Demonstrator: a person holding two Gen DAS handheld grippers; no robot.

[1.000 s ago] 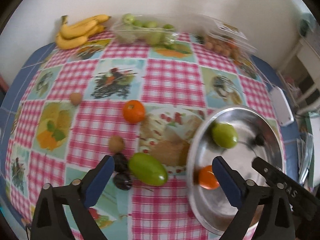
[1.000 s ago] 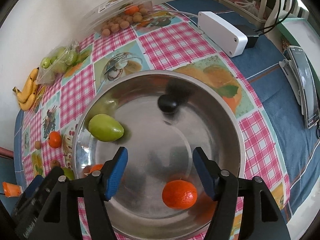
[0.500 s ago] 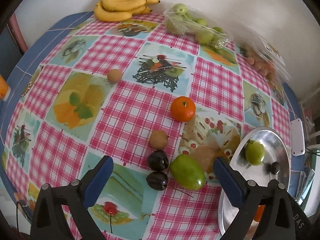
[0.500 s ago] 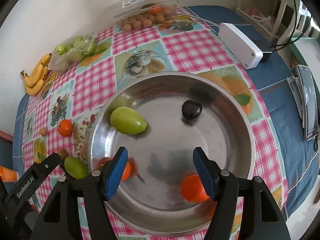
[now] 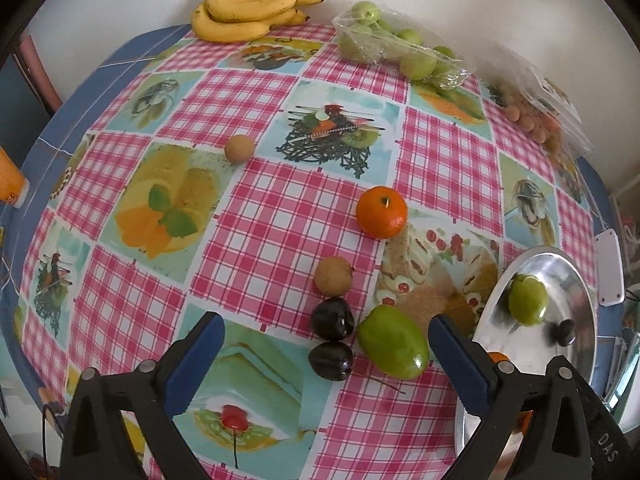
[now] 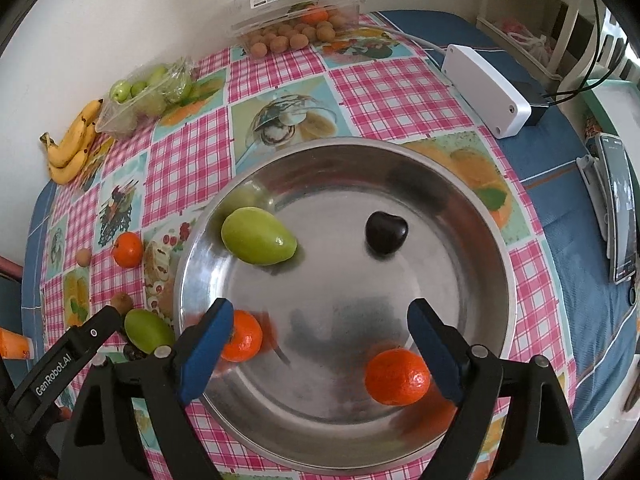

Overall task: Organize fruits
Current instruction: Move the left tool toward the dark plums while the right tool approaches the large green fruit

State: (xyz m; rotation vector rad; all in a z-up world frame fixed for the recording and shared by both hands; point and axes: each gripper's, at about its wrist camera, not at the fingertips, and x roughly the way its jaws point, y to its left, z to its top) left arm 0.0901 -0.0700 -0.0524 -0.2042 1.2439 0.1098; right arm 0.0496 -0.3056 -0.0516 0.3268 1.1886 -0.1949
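Right hand-held gripper (image 6: 320, 344) over the steel bowl (image 6: 460, 184), jaws opening, nothing between the pads. Just by its right finger, an orange (image 6: 397, 377) on the bowl floor; by its left finger, a second orange (image 6: 241, 335), slightly blurred. Farther in, a green mango (image 6: 258, 235) near the bowl's left wall and a dark plum (image 6: 386, 232) near the middle, well apart from each other.

Left hand-held gripper (image 5: 324, 354) spread wide above the worktop (image 5: 280, 216), holding nothing. Between its fingers, two dark plums (image 5: 332, 318), one in front of the other and touching, with a green mango (image 5: 393, 342) just to their right. Beyond the plums, a small brown fruit (image 5: 333, 276), near them. Farther out, an orange (image 5: 381, 212), and well apart to the left a second brown fruit (image 5: 239, 149).

At the worktop's far edge by the wall: bananas (image 5: 248, 14), a bag of green fruit (image 5: 396, 50), a clear box of small brown fruit (image 6: 296, 12). Right of the bowl, a white box (image 6: 486, 92) and, farther off, a phone (image 6: 620, 208).
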